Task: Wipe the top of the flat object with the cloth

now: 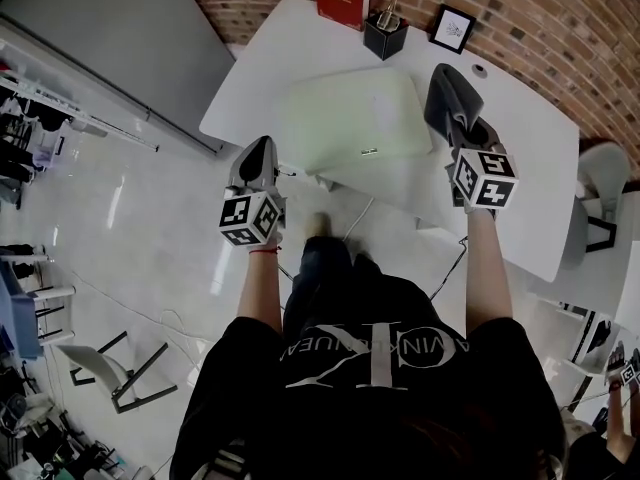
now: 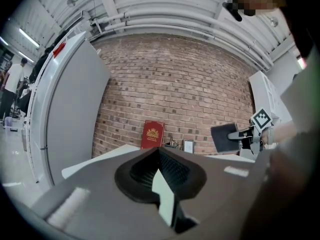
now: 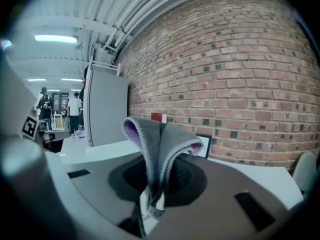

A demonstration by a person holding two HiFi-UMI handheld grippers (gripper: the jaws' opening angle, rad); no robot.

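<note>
Approaching with grey folded cloth (image 1: 448, 93); pale green flat rectangular slab (image 1: 350, 118) apparently not yet touched.
Head view: slab lay on white table (image 1: 520, 178), left gripper (image 1: 262, 150) off its near-left corner, right gripper (image 1: 462, 133) just beside its right edge. Left gripper view: jaws together, nothing between. Right gripper view: jaws clamped on cloth, folds upright, lilac inside. Next, likely: carry cloth over slab, tip it down onto top.

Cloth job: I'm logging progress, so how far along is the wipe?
Done: the right gripper is shut on the cloth. In hand: it hovers over the table, beside the flat object. Left: all the wiping; the cloth hangs free, and the left gripper is shut, empty.
</note>
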